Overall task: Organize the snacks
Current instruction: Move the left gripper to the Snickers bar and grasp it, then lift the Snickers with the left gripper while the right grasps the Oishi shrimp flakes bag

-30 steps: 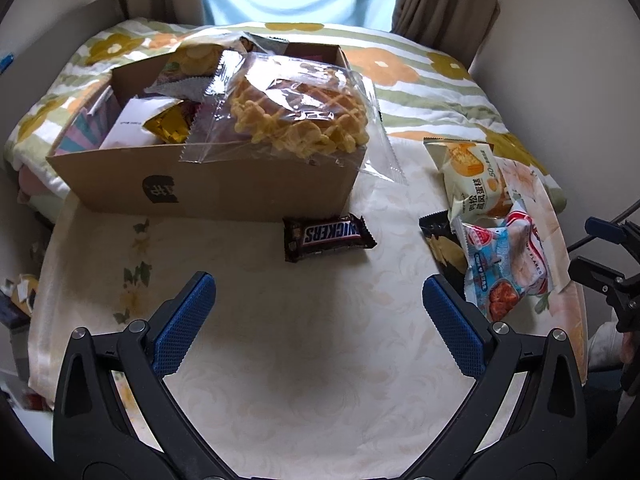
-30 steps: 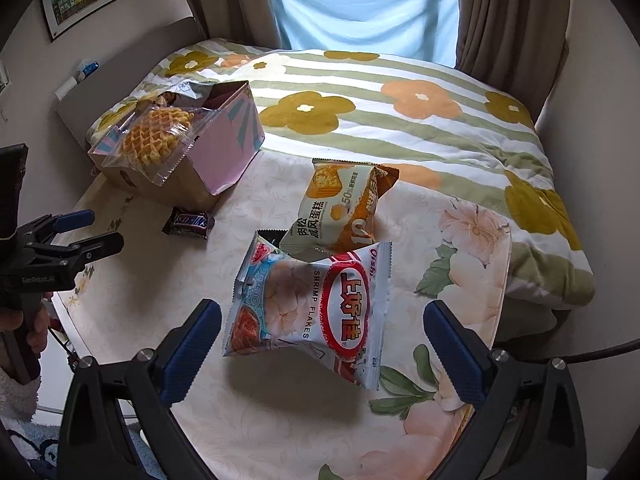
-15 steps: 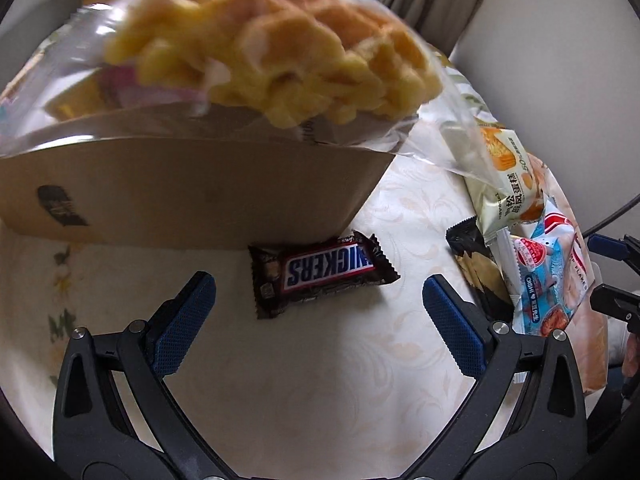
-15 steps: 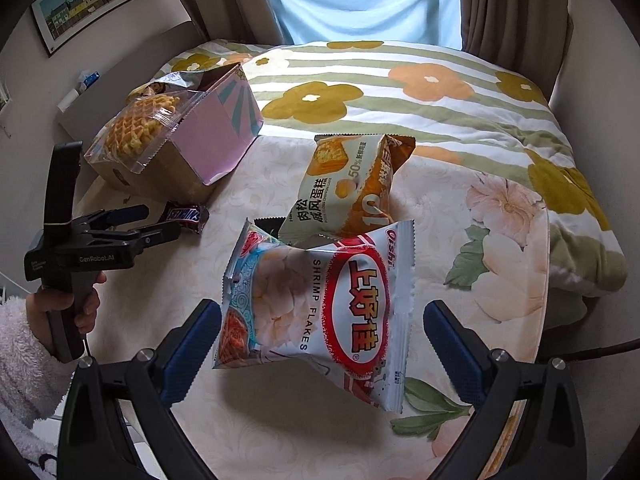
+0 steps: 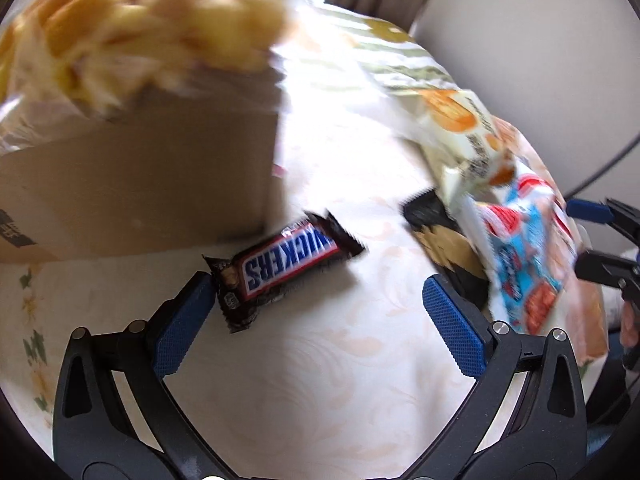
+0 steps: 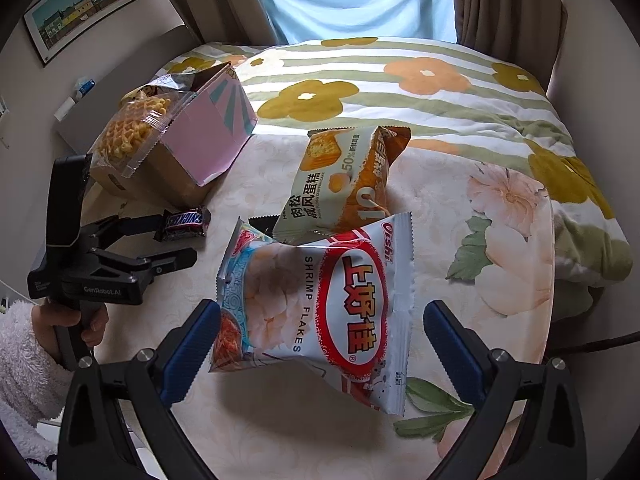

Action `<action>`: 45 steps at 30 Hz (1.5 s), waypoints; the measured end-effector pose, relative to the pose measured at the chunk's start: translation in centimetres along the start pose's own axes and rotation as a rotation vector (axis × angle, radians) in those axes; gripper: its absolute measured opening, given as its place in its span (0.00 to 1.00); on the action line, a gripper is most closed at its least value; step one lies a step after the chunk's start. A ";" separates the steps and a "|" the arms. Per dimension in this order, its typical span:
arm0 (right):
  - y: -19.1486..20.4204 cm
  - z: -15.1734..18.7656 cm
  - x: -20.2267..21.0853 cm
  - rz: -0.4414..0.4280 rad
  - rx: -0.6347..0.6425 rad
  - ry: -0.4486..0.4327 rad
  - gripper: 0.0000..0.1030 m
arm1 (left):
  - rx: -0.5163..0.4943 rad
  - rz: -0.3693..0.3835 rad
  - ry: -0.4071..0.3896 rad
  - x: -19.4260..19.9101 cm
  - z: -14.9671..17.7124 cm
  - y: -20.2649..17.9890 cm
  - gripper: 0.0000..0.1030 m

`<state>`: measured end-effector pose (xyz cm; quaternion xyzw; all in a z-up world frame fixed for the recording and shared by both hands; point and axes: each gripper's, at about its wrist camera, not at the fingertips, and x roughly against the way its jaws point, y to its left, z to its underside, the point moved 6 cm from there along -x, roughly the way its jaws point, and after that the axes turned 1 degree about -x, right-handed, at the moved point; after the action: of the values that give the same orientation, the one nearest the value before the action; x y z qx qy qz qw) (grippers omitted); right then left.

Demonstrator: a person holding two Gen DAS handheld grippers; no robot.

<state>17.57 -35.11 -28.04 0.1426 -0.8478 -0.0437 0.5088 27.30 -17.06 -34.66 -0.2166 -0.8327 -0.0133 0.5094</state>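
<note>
L gripper (image 5: 320,300) fingers apart by Snickers (image 5: 280,266); R gripper (image 6: 322,332) fingers apart over shrimp flakes (image 6: 320,304).

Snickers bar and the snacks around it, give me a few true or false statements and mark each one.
1. The Snickers bar lies on the table beside the box. True.
2. The left gripper is shut on the Snickers bar. False: its fingers are wide open, the bar near one pad.
3. The waffle bag sits on top of the box. True.
4. The shrimp flakes bag is inside the box. False: it lies on the table before the open right gripper.
</note>
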 end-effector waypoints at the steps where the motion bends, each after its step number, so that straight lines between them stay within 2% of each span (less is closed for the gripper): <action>1: 0.0 0.0 0.0 0.000 -0.001 -0.001 0.98 | -0.010 0.010 0.007 -0.1 0.2 -0.5 1.00; 6: 0.0 0.2 0.1 -0.008 -0.006 -0.002 0.98 | -0.069 0.054 0.014 0.2 0.6 -3.1 1.00; 9: -0.1 0.1 0.2 -0.010 -0.003 -0.005 0.98 | -0.125 -0.027 -0.033 0.9 -0.1 -3.6 1.00; 12: -0.1 0.1 0.4 -0.014 0.002 -0.011 0.98 | -0.157 -0.098 -0.039 0.0 -0.7 -3.6 0.99; 13: 0.0 0.1 0.4 -0.015 0.003 -0.012 0.98 | -0.160 -0.099 -0.035 -0.3 -0.8 -3.3 0.96; 15: 0.0 0.1 0.4 -0.018 0.006 -0.012 0.98 | -0.166 -0.102 -0.020 -1.4 -1.6 -3.5 0.79; 18: -0.1 0.2 0.5 -0.020 0.009 -0.012 0.98 | -0.190 -0.122 -0.009 -2.5 -1.7 -3.1 0.70; 20: -0.1 0.3 0.5 -0.021 0.011 -0.012 0.98 | -0.197 -0.130 -0.009 -2.9 -2.0 -3.2 0.68; 23: -0.1 0.4 0.5 -0.023 0.009 -0.010 0.98 | -0.195 -0.136 -0.005 -3.9 -2.6 -3.1 0.54; 25: 0.0 0.6 0.5 -0.027 0.006 -0.009 0.98 | -0.192 -0.138 -0.005 -4.2 -2.5 -2.7 0.50; 27: 0.1 0.7 0.4 -0.031 0.005 -0.007 0.98 | -0.192 -0.141 -0.001 -3.8 -2.4 -2.5 0.38; 30: 0.3 0.9 0.4 -0.035 0.002 -0.005 0.98 | -0.207 -0.154 0.002 -3.5 -2.0 -2.7 0.31; 37: 0.3 1.0 0.6 -0.013 -0.030 -0.008 0.98 | -0.201 -0.159 0.004 -2.3 -1.2 -2.8 0.26; 41: 0.4 1.2 0.4 -0.015 -0.117 -0.003 0.98 | -0.198 -0.152 0.003 -1.9 -1.0 -2.6 0.26; 45: 0.4 1.7 0.3 0.033 -0.210 -0.001 0.98 | -0.199 -0.131 0.002 -1.2 -0.8 -2.7 0.26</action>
<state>15.91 -34.95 -28.52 0.0744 -0.8411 -0.1239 0.5211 27.44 -20.11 -34.81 -0.2110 -0.8392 -0.1293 0.4843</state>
